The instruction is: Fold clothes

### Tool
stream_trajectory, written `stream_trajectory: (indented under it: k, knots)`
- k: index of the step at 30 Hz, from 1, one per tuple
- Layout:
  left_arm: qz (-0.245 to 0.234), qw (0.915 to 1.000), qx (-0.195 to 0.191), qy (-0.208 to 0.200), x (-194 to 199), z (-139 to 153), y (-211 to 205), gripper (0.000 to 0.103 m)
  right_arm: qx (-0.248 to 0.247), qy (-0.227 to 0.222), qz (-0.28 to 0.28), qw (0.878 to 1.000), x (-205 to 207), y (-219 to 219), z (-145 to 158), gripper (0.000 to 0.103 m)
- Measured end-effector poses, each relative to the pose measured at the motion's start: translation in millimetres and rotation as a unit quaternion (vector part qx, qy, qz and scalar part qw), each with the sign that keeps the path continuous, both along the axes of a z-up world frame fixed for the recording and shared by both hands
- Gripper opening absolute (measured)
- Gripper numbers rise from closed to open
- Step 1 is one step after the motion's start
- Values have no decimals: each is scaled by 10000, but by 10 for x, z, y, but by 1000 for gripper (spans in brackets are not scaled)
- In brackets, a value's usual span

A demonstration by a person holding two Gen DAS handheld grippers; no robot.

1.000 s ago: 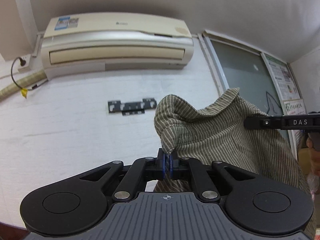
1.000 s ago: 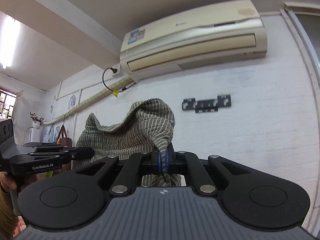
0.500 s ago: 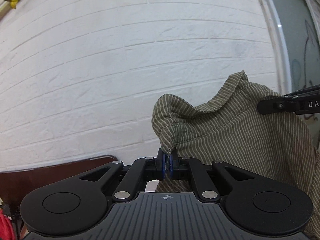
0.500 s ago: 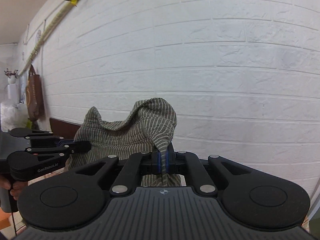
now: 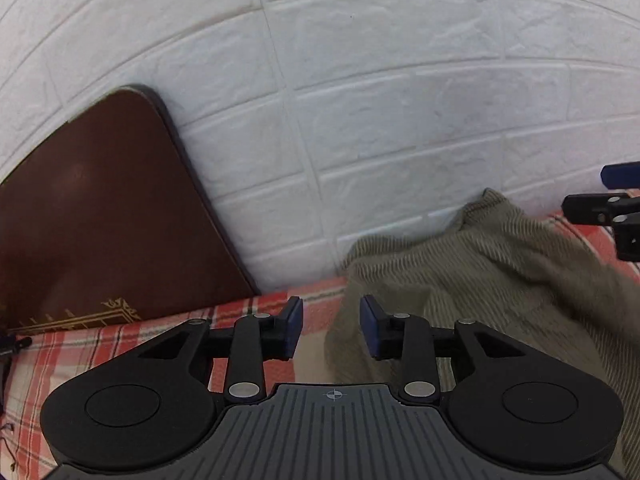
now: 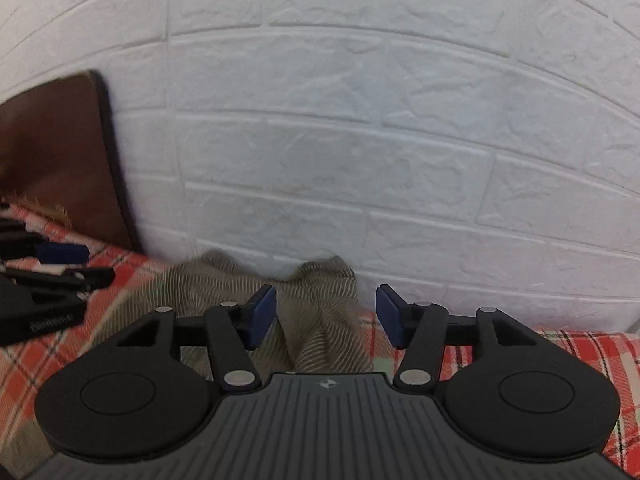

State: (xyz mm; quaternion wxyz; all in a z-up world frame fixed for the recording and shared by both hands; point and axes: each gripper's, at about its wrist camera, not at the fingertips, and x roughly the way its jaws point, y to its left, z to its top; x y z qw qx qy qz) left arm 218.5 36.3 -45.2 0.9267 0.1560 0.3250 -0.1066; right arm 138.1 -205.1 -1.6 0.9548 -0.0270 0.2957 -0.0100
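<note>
The left gripper [image 5: 331, 328] points downward, its jaws opening, blue-padded fingers [image 5: 294, 322] apart with nothing pressed between them. The right gripper [image 6: 326, 316] angles down likewise, jaws opening, fingers [image 6: 388, 318] spread and gripping nothing.

**Two wrist fisheyes, both low and angled down at the wall**

Left wrist view looks forward along the left tongs [image 5: 331, 328], close above the red-and-white checked cloth-covered surface [image 5: 120, 344], facing the white brick-pattern wall [image 5: 360, 100]. Right wrist view sits the same way behind the right tongs [image 6: 326, 318], low, near the wall [image 6: 340, 140]. Both share the wall, the checked surface [image 6: 580, 352], the olive striped fabric garment [image 5: 480, 264] [image 6: 320, 312] bunched at the wall's foot, and the dark brown rounded board [image 5: 100, 208] [image 6: 52, 152] leaning at left. Each catches the other: right tongs [image 5: 608, 200] at the left view's right edge, left tongs [image 6: 60, 264] at the right view's left edge.
</note>
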Motion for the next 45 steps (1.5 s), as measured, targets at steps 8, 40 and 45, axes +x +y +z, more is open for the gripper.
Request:
stream_trajectory:
  k: [8,40,45]
  knots:
    - [-83,9981,-400,460,-640,-42,988,56,547,159,356,9977,-1189,-405,85,71]
    - [-614,9859,-1095,1106,-1517,-347,902,60,337,-146,-1461,9886,-2866,-1451,472,6]
    - [-496,9841,-1182,1234,-1423,-398,953,62,107,828,-2297,9697,-2413,-1962,-169,13]
